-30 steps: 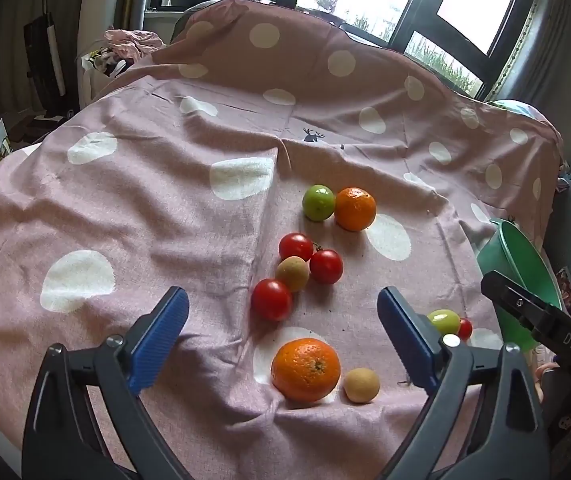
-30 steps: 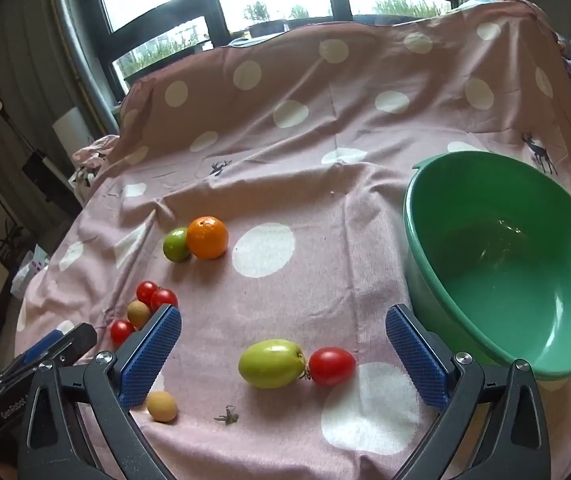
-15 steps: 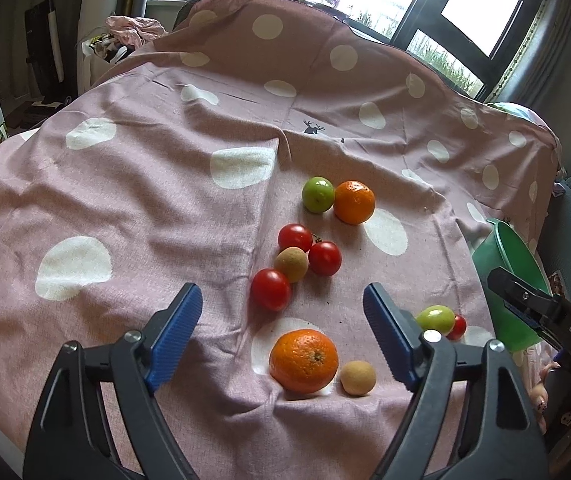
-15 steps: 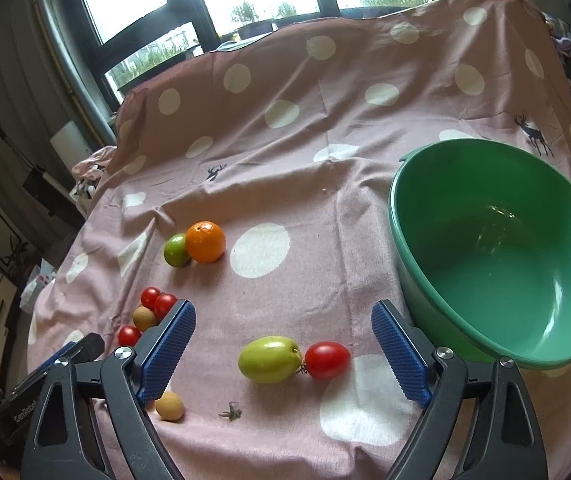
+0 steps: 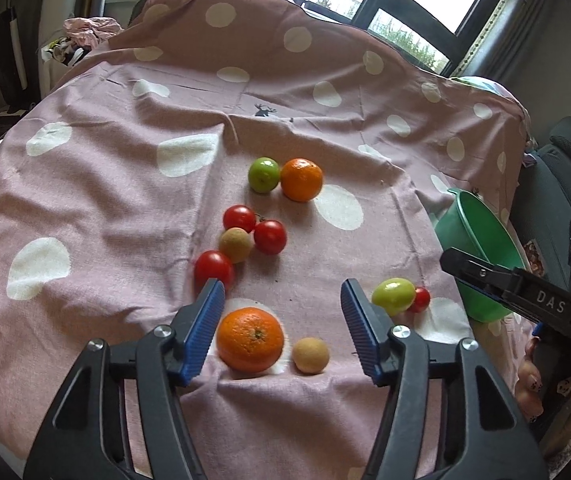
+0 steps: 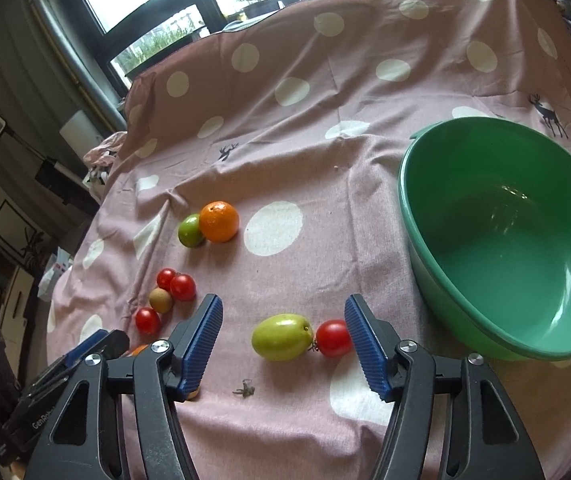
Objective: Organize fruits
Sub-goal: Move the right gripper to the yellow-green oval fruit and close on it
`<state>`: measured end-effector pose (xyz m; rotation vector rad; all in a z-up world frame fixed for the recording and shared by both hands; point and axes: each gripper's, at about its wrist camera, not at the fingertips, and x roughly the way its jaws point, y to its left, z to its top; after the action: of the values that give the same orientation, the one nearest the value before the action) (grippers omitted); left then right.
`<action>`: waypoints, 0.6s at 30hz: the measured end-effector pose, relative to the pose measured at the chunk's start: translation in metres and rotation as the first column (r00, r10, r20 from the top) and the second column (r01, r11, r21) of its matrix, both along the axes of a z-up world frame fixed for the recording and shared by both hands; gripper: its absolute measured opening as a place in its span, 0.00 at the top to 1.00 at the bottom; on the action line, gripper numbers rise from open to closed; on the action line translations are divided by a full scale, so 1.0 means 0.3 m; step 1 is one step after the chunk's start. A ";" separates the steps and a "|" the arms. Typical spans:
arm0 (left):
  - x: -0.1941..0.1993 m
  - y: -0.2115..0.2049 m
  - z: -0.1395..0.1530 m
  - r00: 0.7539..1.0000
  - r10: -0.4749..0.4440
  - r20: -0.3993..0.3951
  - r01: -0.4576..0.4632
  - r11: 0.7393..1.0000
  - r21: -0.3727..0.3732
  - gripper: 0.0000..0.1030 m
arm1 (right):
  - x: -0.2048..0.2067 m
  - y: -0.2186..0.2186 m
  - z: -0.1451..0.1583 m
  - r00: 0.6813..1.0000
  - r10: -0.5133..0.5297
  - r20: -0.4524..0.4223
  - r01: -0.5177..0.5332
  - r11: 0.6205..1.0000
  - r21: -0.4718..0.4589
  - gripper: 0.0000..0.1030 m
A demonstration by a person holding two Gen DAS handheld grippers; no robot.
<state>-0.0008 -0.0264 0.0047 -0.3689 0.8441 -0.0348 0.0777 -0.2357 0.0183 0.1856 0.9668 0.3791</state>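
Note:
My left gripper (image 5: 281, 332) is open, its blue pads either side of a near orange (image 5: 250, 339) and a small tan fruit (image 5: 310, 355) on the pink dotted cloth. Further off lie three red tomatoes (image 5: 239, 218), a tan fruit (image 5: 236, 245), a green apple (image 5: 263, 174) and a second orange (image 5: 301, 179). My right gripper (image 6: 283, 346) is open around a green fruit (image 6: 282, 337) and a red tomato (image 6: 333, 338), touching neither. An empty green bowl (image 6: 417, 216) stands to its right.
The cloth (image 5: 105, 184) rises over a hump at the back below the windows. A small dry stem (image 6: 244, 391) lies near my right gripper. The table edge drops off at left, with clutter and clothes (image 5: 85, 28) beyond.
Both grippers have moved forward and down toward the fruit and their jaws have narrowed. The left now brackets the near orange, the right brackets the green fruit and tomato.

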 end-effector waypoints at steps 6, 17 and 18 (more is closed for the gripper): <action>0.053 -0.111 -0.020 0.994 -0.101 -0.030 0.099 0.993 -0.061 0.48 | 0.036 -0.003 -0.039 0.998 0.027 -0.062 -0.024 0.998 0.056 0.43; 0.165 -0.243 -0.094 0.970 -0.217 -0.107 0.199 0.967 -0.157 0.54 | 0.105 0.009 -0.104 0.986 0.065 -0.152 -0.056 0.996 0.062 0.58; 0.171 -0.248 -0.101 0.969 -0.220 -0.115 0.201 0.967 -0.158 0.54 | 0.110 0.010 -0.112 0.985 0.064 -0.162 -0.055 0.997 0.058 0.58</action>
<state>0.0506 -0.1008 -0.0257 -0.4201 1.0126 -0.2739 0.1107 -0.2327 -0.0154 0.2398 1.1268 0.4506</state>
